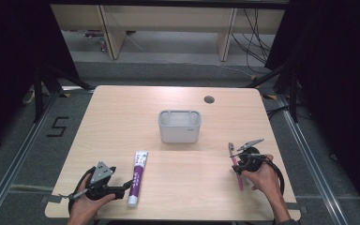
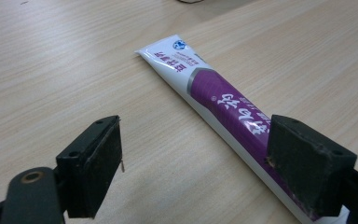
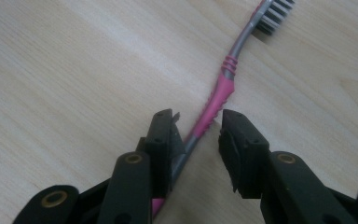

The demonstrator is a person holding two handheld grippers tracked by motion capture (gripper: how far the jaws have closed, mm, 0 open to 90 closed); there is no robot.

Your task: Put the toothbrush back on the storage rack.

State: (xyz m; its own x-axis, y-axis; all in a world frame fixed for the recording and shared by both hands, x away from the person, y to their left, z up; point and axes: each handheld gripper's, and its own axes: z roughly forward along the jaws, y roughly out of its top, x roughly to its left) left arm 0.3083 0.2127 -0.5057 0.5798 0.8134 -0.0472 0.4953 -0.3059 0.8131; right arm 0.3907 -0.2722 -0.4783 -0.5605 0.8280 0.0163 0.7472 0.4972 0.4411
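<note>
Left tool (image 1: 122, 190): sitting at seven o'clock on the counter (image 1: 178, 159), jaws spread and gripping nothing, one pad overlapping the toothpaste tube (image 2: 214, 100).
Toothpaste tube: lying flat at six o'clock from the holder, cap end toward the person.
Holder (image 1: 179, 125): standing at the counter's centre, looking empty.
Right tool (image 3: 198, 133): at four o'clock, jaws parted, straddling the pink toothbrush (image 3: 223, 86) without clamping it.
Doing it well: I judge it should be centring the grooved grip between the pads before squeezing, bristles pointing toward twelve o'clock.
Counter: pale wood, a cable hole at one o'clock.
Room: dark curtains hanging both sides, grey floor, cables trailing behind.
</note>
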